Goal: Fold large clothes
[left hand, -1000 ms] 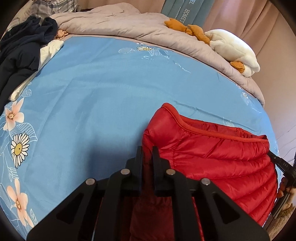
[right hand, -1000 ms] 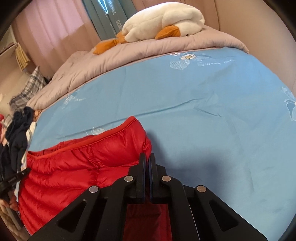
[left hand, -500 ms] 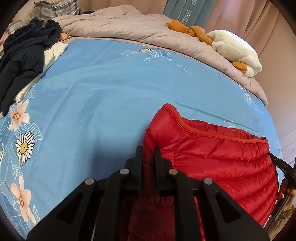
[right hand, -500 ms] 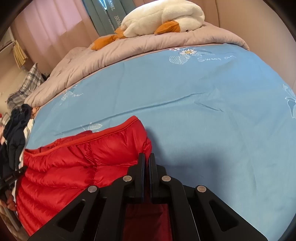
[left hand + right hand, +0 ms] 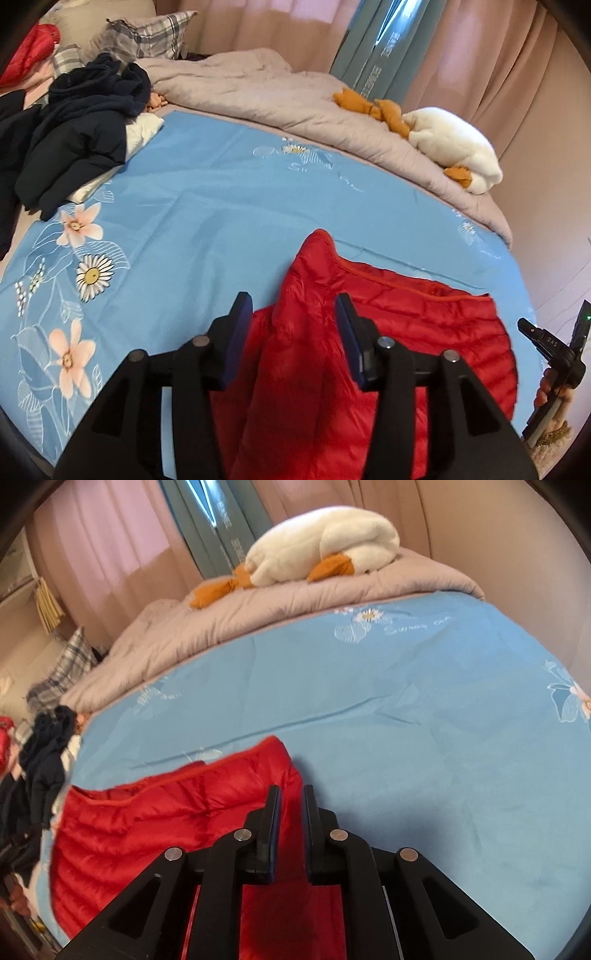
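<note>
1. Two grippers over one red puffer jacket (image 5: pixel 388 332), which lies flat on the blue floral sheet (image 5: pixel 207 206) at the bed's near edge.
2. Left gripper (image 5: pixel 291 321): jaws spread wide, a raised ridge of jacket fabric between them, not pinched.
3. Right gripper (image 5: pixel 291 808): jaws parted by a narrow gap above the jacket's corner (image 5: pixel 266 760); contact cannot be told.
4. Dark clothes pile (image 5: pixel 74 129) sits well apart on the left; white plush duck (image 5: pixel 325 550) rests on the grey quilt (image 5: pixel 266 96).
</note>
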The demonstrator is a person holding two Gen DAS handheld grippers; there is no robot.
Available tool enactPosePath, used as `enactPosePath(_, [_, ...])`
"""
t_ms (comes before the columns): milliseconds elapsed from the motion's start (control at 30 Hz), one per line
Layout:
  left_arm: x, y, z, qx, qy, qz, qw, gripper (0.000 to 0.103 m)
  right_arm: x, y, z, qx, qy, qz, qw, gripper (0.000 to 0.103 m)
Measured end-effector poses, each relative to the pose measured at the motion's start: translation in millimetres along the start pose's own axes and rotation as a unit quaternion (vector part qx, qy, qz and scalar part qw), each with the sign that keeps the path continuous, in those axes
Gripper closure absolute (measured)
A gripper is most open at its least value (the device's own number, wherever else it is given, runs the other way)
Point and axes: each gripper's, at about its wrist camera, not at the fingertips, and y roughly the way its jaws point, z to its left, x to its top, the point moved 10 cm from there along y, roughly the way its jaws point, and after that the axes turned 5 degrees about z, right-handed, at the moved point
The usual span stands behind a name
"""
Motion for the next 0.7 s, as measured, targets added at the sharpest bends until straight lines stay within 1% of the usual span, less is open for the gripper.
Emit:
enactPosePath(33, [-1.6,-7.7,1.2,0.000,-0.004,-0.005,1.0000,0.054,-0.9,-5.9,-0.9,0.004,0.005,-0.005,1.000,0.081])
enactPosePath(67, [-2.3,-12.6,1.3,0.000,-0.005,-0.009,0.9999,0.048,-1.6,-11.9,-2.3,0.003,0.010,-0.012,1.000,0.073])
enactPosePath(100, [-3.8,-18.4,2.2,0.000,-0.008,-0.014,0.9999,0.044,-1.6,-16.0,-2.1,0.002,0.013,-0.019,1.000,0.059])
enactPosePath(133, [-6.0,-24.4,3.1,-0.002,-0.011,-0.020,0.9997,0.036,-2.2,-23.4,-2.3,-0.003,0.012,-0.029,0.999,0.055])
enactPosePath(167, [-8.5,-28.7,3.6,-0.003,-0.011,-0.023,0.9997,0.032,-2.7,-28.3,-0.9,-0.005,0.009,-0.034,0.999,0.055])
enactPosePath(200, [-11.9,-33.0,4.1,-0.005,-0.011,-0.026,0.9996,0.031,-3.0,-31.4,1.1,-0.004,0.006,-0.037,0.999,0.054])
enactPosePath(333, [-26.1,-45.6,8.5,-0.006,-0.014,-0.031,0.9994,0.020,-6.1,-47.1,11.0,0.011,-0.006,-0.051,0.999,0.040])
enactPosePath(400, [-32.6,-50.9,11.1,0.000,-0.016,-0.035,0.9993,0.016,-7.8,-54.6,15.9,0.017,-0.009,-0.058,0.998,0.036])
enactPosePath(467, [-36.9,-55.5,14.4,0.004,-0.015,-0.040,0.9991,0.012,-9.1,-60.2,21.2,0.023,-0.011,-0.064,0.998,0.029])
enactPosePath(500, [-38.1,-56.7,15.5,0.006,-0.015,-0.042,0.9990,0.008,-10.9,-63.0,22.9,0.026,-0.012,-0.066,0.997,0.023])
enactPosePath(633, [-44.2,-59.7,20.5,0.003,-0.022,-0.042,0.9988,0.007,-22.5,-67.0,29.4,0.042,-0.018,-0.063,0.997,0.007])
enactPosePath(700, [-48.0,-59.8,21.9,-0.003,-0.025,-0.041,0.9989,0.003,-26.6,-67.1,28.3,0.046,-0.011,-0.060,0.997,0.006])
